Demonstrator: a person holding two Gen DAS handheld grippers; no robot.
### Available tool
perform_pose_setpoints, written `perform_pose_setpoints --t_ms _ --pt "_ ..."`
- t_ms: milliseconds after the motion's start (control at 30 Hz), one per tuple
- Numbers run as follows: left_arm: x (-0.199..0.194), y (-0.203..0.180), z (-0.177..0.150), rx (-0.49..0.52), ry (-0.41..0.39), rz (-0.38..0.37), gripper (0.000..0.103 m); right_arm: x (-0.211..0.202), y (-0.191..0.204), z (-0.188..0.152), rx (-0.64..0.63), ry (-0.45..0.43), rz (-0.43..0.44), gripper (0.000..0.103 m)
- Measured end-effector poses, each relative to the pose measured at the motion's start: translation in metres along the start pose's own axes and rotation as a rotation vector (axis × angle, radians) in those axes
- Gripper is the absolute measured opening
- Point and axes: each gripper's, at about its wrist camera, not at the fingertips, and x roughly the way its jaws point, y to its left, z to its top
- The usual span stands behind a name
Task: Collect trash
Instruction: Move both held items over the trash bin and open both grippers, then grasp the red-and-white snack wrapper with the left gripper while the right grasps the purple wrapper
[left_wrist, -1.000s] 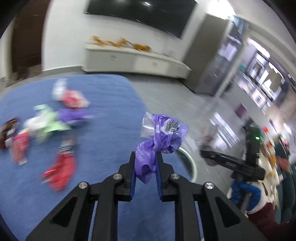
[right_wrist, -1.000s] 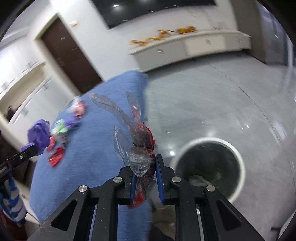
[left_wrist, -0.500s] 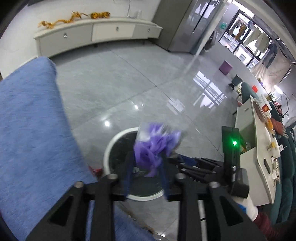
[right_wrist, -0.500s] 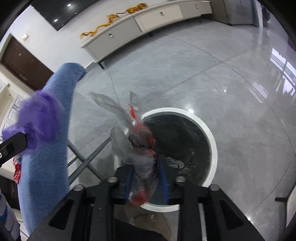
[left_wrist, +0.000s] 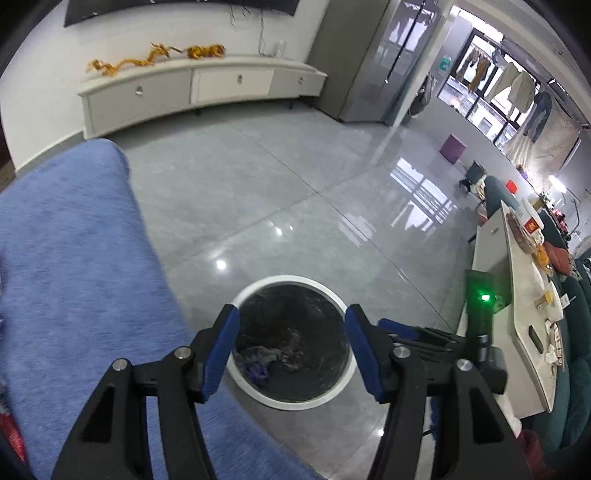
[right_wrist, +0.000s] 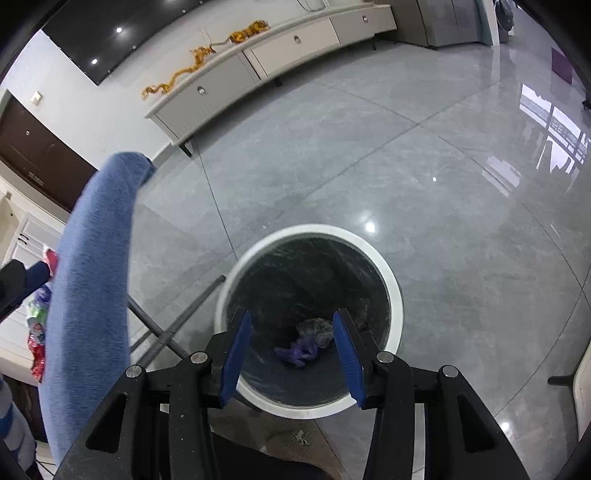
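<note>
A round bin with a white rim (left_wrist: 291, 280) (right_wrist: 397, 295) and a dark liner stands on the grey floor beside the blue-covered table (left_wrist: 74, 277) (right_wrist: 92, 258). My left gripper (left_wrist: 291, 343) is open and empty above the bin. My right gripper (right_wrist: 291, 347) is open and empty above the bin too. A purple wrapper (left_wrist: 256, 369) (right_wrist: 297, 350) and a crumpled clear wrapper (right_wrist: 317, 328) lie at the bin's bottom. More wrappers (right_wrist: 37, 325) lie on the table at the left edge of the right wrist view.
A long white cabinet (left_wrist: 192, 88) (right_wrist: 258, 62) runs along the far wall. The table's metal legs (right_wrist: 173, 325) stand next to the bin. A white counter (left_wrist: 517, 314) and green seats are to the right. The right gripper's body (left_wrist: 443, 343) shows beside my left one.
Both grippers swung from over the table to above the bin and opened. The purple wrapper and the clear red wrapper dropped into the bin.
</note>
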Motion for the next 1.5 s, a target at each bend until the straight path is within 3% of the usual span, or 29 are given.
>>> perform_pose_setpoints --t_ms 300,533,700,800,1133,1233,1300,1500 --pt "-0.077 0.056 -0.027 -0.045 -0.120 0.100 0.058 -0.053 0.057 0.003 -0.091 -0.075 0.081 0.044" --pt "-0.139 0.135 -0.067 -0.158 -0.193 0.198 0.058 -0.089 0.127 0.003 -0.209 -0.124 0.160 0.044" --pt "-0.159 0.191 -0.096 -0.257 -0.203 0.272 0.058 -0.097 0.184 0.001 -0.318 -0.118 0.210 0.044" --pt "-0.155 0.218 -0.108 -0.288 -0.173 0.288 0.058 -0.089 0.219 -0.001 -0.380 -0.098 0.244 0.044" --pt "-0.113 0.238 -0.123 -0.275 -0.078 0.274 0.057 -0.020 0.322 -0.005 -0.538 0.005 0.273 0.045" --pt "-0.110 0.243 -0.123 -0.266 -0.098 0.292 0.045 0.001 0.342 -0.003 -0.560 0.034 0.286 0.047" --pt "-0.113 0.248 -0.127 -0.267 -0.112 0.300 0.029 0.017 0.355 -0.002 -0.576 0.051 0.288 0.047" --pt "-0.127 0.264 -0.150 -0.330 -0.175 0.250 0.023 0.054 0.392 -0.001 -0.632 0.097 0.310 0.047"
